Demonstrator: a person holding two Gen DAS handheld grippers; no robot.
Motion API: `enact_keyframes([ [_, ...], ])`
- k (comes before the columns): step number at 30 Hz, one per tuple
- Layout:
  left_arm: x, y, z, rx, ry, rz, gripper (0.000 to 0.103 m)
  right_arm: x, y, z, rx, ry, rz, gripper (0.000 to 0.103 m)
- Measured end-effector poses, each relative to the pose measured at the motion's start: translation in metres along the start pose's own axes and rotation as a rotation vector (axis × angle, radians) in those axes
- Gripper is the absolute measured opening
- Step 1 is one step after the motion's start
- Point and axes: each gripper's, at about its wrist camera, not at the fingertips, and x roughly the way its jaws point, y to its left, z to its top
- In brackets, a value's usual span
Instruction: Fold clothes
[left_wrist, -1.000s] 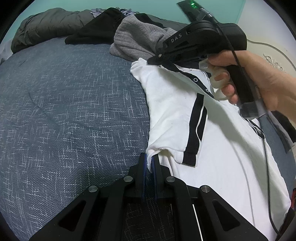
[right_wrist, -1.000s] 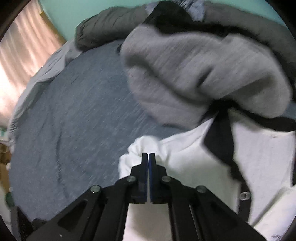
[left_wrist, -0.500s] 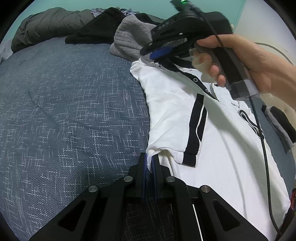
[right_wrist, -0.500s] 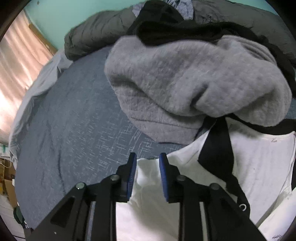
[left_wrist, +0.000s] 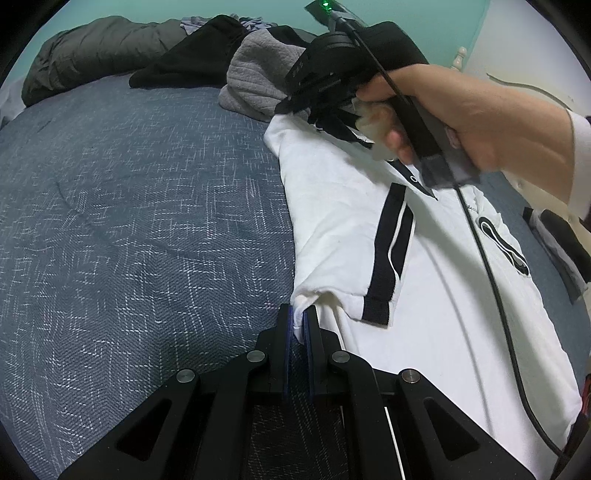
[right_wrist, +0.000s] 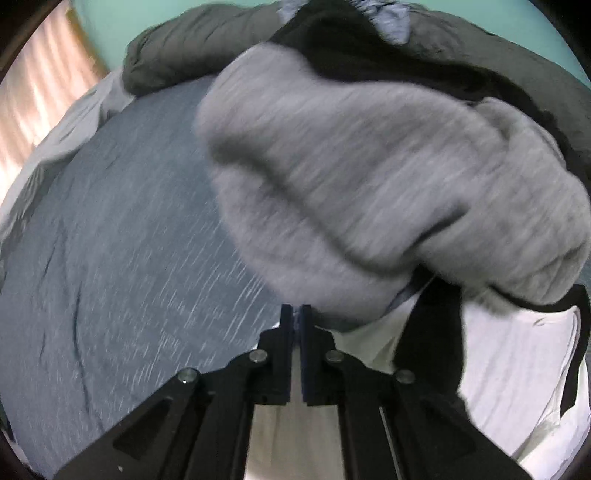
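A white polo shirt (left_wrist: 332, 206) with black trim lies flat on a blue-grey bedspread (left_wrist: 129, 203). One black-banded sleeve (left_wrist: 388, 258) is folded onto its body. My left gripper (left_wrist: 298, 314) is shut on the shirt's left edge, just below that sleeve. A hand (left_wrist: 461, 110) holds my right gripper (left_wrist: 282, 107) at the shirt's far shoulder corner. In the right wrist view my right gripper (right_wrist: 295, 312) is shut, with a thin sliver of the shirt's (right_wrist: 517, 362) edge pinched between the pads. The black collar (right_wrist: 428, 332) lies just to the right of it.
A grey sweater (left_wrist: 255, 70) (right_wrist: 369, 166) is heaped right behind the shirt's shoulder. A black garment (left_wrist: 195, 62) and a dark rolled quilt (left_wrist: 92, 48) lie further back. The right gripper's cable (left_wrist: 491, 277) trails over the shirt. Bare bedspread stretches to the left.
My right gripper opened, moved a little toward the grey sweater, and shut again on the shirt's shoulder corner. My left gripper kept its hold and did not move.
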Motion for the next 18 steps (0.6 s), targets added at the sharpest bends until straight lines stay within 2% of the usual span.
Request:
enact_keyframes([
  [4,0.001,0.000,0.000,-0.003,0.000,0.000,0.006,0.007,-0.003,0.001,-0.013,0.006,-0.001,0.002],
  [9,0.002,0.000,0.000,-0.006,-0.001,-0.001,0.006,0.008,-0.024,-0.001,0.062,0.020,0.042,0.002],
  [12,0.002,0.002,0.001,-0.008,0.000,-0.003,0.006,0.004,-0.029,-0.002,0.082,0.026,0.106,0.002],
  [13,0.002,0.003,0.001,-0.011,0.001,-0.006,0.006,0.004,-0.028,-0.002,0.067,0.047,0.152,0.002],
  [14,0.003,0.004,0.001,-0.014,0.002,-0.009,0.006,0.001,-0.025,-0.003,0.039,0.042,0.156,0.003],
  [16,0.003,0.005,0.001,-0.022,0.004,-0.017,0.006,-0.011,-0.023,-0.005,0.004,0.010,0.170,0.005],
  [18,0.003,0.006,0.001,-0.022,0.005,-0.017,0.006,-0.029,-0.032,-0.004,0.034,-0.021,0.209,0.008],
])
